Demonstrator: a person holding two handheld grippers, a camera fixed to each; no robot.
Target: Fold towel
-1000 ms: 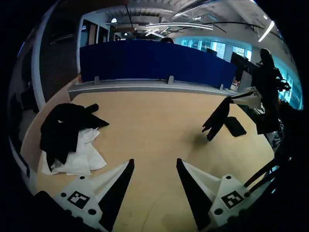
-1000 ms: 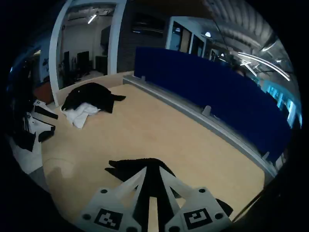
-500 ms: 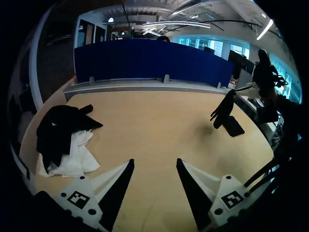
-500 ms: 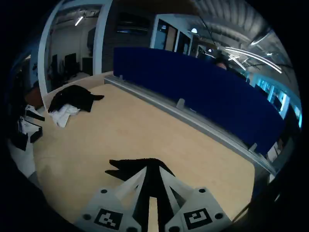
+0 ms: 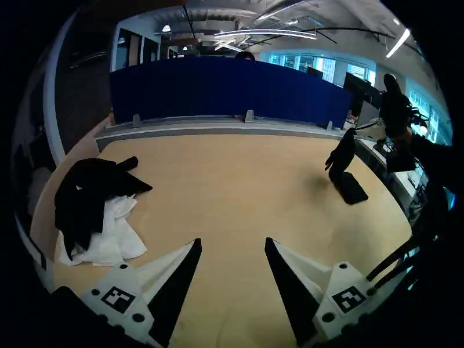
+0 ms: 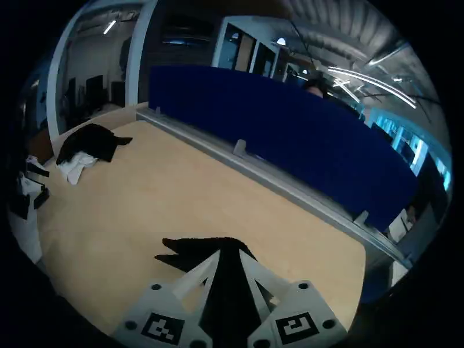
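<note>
In the right gripper view, the right gripper is pinching a black towel, its two fingers pressing together on the cloth, which is bunching just ahead of the fingertips over the wooden bench. Farther off at ten o'clock, a pile of black and white cloths is lying near the bench's far corner. Beyond it a blue partition is running along the back edge of the bench from eleven round to three o'clock. In the left gripper view, the left gripper is hovering over bare bench with its fingers spread wide, gripping nothing. At nine o'clock the pile is resting near the bench's edge, a black cloth draping over a white one. At two o'clock the black towel is dangling from the right gripper, held up beside a person's dark sleeve. Its lower end is hanging close to a flat dark piece lying on the bench; whether the two are touching, I cannot tell.
</note>
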